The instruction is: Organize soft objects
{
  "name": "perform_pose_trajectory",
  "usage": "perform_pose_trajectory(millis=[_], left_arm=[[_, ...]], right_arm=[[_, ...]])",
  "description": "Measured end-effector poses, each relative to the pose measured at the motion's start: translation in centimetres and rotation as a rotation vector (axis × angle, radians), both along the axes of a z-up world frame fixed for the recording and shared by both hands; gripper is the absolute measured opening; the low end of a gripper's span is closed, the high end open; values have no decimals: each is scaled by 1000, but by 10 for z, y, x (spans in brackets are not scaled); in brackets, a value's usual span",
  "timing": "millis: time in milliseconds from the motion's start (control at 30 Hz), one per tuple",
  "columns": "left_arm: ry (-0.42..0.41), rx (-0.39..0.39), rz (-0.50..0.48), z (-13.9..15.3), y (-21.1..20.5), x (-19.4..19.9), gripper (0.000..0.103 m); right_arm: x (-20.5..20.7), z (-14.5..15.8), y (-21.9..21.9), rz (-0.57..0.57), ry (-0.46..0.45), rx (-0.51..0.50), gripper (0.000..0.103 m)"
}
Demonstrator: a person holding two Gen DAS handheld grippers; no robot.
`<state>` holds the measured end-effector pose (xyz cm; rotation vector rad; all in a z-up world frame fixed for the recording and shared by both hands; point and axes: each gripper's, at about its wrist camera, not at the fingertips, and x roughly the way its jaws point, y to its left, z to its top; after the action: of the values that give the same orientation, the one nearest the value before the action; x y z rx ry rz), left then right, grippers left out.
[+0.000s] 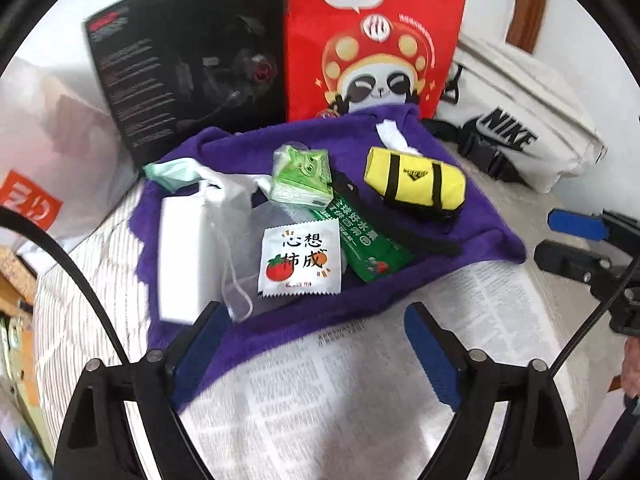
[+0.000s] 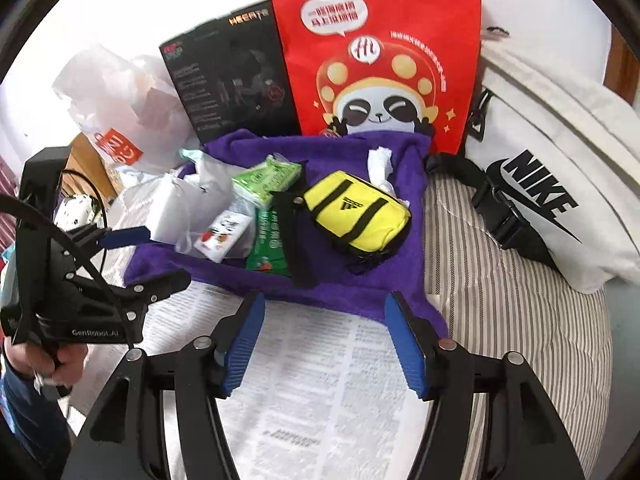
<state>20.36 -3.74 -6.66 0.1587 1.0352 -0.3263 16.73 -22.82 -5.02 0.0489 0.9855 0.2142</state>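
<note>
A purple towel (image 1: 472, 220) (image 2: 360, 280) lies on a newspaper. On it lie a small yellow pouch (image 1: 416, 178) (image 2: 356, 216), a green tissue pack (image 1: 300, 178) (image 2: 266, 180), a white tomato sachet (image 1: 300, 260) (image 2: 224, 234), a green sachet (image 1: 368, 244) (image 2: 270, 248), a white box in a mesh bag (image 1: 186, 252) (image 2: 172, 204) and a black strap (image 2: 294, 236). My left gripper (image 1: 316, 340) is open and empty at the towel's near edge. My right gripper (image 2: 326, 340) is open and empty at the towel's near edge.
A red panda bag (image 1: 372, 36) (image 2: 380, 56) and a black box (image 1: 192, 60) (image 2: 232, 80) stand behind the towel. A white Nike bag (image 1: 520, 120) (image 2: 552, 184) lies to the right, a white plastic bag (image 2: 120, 100) to the left. The newspaper (image 2: 320, 400) covers a striped sheet (image 2: 520, 340).
</note>
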Motion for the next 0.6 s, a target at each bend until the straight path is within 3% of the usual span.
perform_pose_trajectory(millis=[100, 267, 600], left_arm=[[-21, -11, 46, 16, 7, -14, 97], [-62, -25, 96, 44, 20, -45, 98], [-149, -27, 208, 84, 32, -100, 98]], right_arm=[[-12, 13, 5, -19, -31, -6, 83], [-34, 35, 15, -50, -69, 5, 95], [-70, 49, 24, -121, -77, -17, 103]])
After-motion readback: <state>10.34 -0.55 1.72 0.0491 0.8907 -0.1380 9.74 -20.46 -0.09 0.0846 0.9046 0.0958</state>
